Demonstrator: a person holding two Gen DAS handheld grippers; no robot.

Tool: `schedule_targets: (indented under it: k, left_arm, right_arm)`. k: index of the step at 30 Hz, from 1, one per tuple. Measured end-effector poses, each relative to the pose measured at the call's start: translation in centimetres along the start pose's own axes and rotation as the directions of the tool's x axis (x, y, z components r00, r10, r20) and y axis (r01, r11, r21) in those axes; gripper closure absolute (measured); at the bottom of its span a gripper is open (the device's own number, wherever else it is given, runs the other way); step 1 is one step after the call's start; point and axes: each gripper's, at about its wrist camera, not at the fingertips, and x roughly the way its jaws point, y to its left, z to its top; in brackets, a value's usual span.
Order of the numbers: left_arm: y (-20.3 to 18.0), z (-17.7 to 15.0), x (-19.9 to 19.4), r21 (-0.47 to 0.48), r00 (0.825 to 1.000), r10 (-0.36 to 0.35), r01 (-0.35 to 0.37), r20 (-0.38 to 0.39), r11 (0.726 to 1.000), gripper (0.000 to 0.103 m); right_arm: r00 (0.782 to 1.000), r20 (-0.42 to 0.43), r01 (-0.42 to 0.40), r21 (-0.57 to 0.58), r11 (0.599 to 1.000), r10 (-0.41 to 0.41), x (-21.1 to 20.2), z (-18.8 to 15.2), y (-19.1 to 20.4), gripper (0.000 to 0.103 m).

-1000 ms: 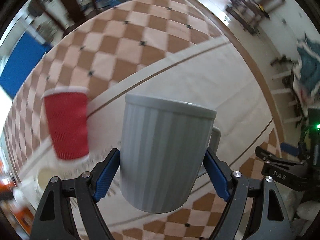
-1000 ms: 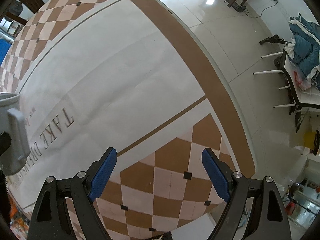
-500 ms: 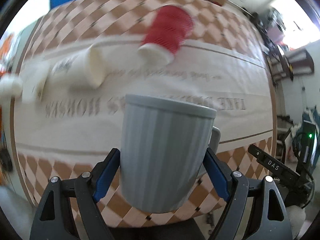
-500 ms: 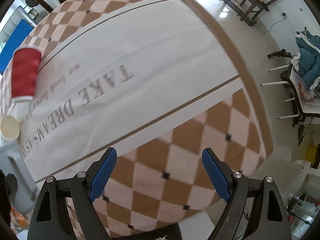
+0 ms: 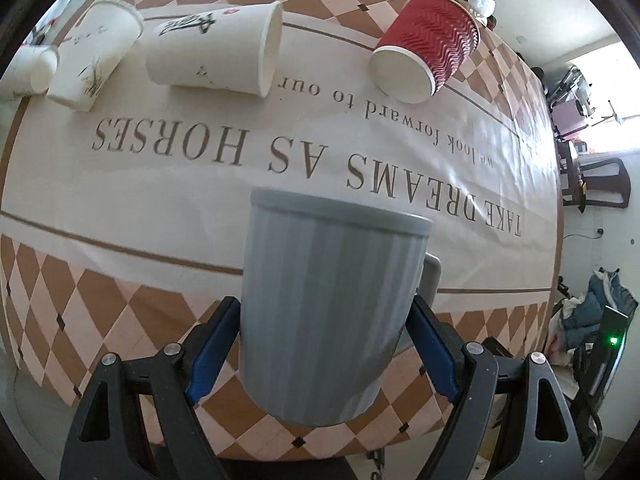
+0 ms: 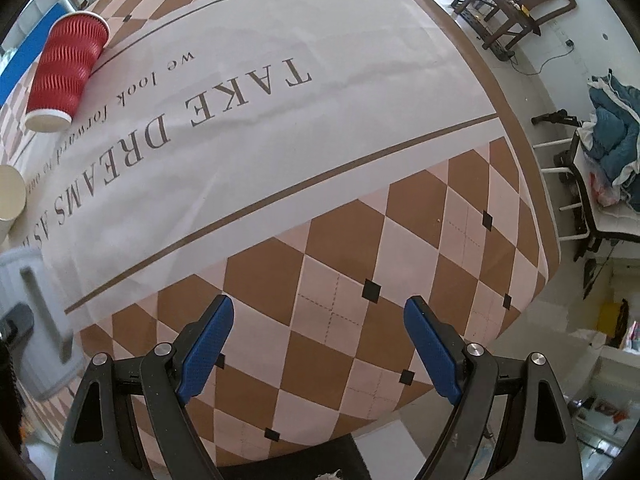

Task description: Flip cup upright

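Note:
My left gripper [image 5: 320,344] is shut on a grey ribbed mug [image 5: 332,312], held off the table with its rim pointing away from me and its handle to the right. The mug also shows at the left edge of the right wrist view [image 6: 28,320]. My right gripper [image 6: 318,344] is open and empty above the table's checkered near edge.
A red ribbed paper cup [image 5: 428,48] lies on its side at the far right of the tablecloth [image 5: 280,184], also in the right wrist view [image 6: 66,72]. Three white paper cups [image 5: 216,52] lie at the far left. Chairs and clothes stand right of the table.
The left gripper has swung with the mug so the whole table and the lying cups come into view. The right gripper's view has shifted toward the table's near edge; it stays open.

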Motion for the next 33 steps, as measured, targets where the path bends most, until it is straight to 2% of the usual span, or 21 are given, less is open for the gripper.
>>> schedule_targets:
  k: [7, 11, 14, 17, 20, 29, 33]
  left_arm:
    - [-1.5, 0.7, 1.4, 0.032, 0.999, 0.037, -0.037, 0.001, 0.999, 0.02]
    - [-1.9, 0.9, 2.1, 0.042, 0.999, 0.047, -0.046, -0.019, 0.998, 0.02]
    - [-2.3, 1.1, 2.2, 0.061, 0.997, 0.069, -0.067, -0.018, 0.996, 0.019]
    - [-2.7, 1.2, 2.0, 0.073, 0.997, 0.074, -0.073, -0.007, 0.995, 0.007]
    - [-3.0, 1.3, 1.4, 0.081, 0.997, 0.076, -0.076, 0.004, 0.994, 0.004]
    - [-2.9, 1.4, -2.8, 0.086, 0.993, 0.067, -0.075, 0.095, 0.994, 0.004]
    - [-2.0, 1.3, -6.2, 0.103, 0.979, 0.087, -0.107, 0.182, 0.989, 0.0]
  right_arm:
    - [1.0, -0.011, -0.003, -0.017, 1.0, 0.002, -0.1, 0.5, 0.5, 0.015]
    - [1.0, -0.015, -0.007, -0.023, 1.0, 0.006, -0.2, 2.2, -0.3, 0.015]
    - [1.0, -0.013, -0.017, -0.022, 1.0, 0.017, -0.8, 1.6, 0.0, 0.015]
    - [1.0, -0.01, -0.026, -0.026, 0.999, 0.026, -1.3, 1.8, 0.0, 0.015]
    - [0.999, -0.009, -0.032, -0.031, 0.999, 0.031, -1.6, 1.5, 0.3, 0.015]
    - [0.997, -0.014, -0.072, -0.023, 0.997, 0.072, -2.8, 3.0, -0.8, 0.015]
    - [0.994, -0.022, -0.109, -0.026, 0.994, 0.109, -4.0, 3.5, -1.0, 0.015]
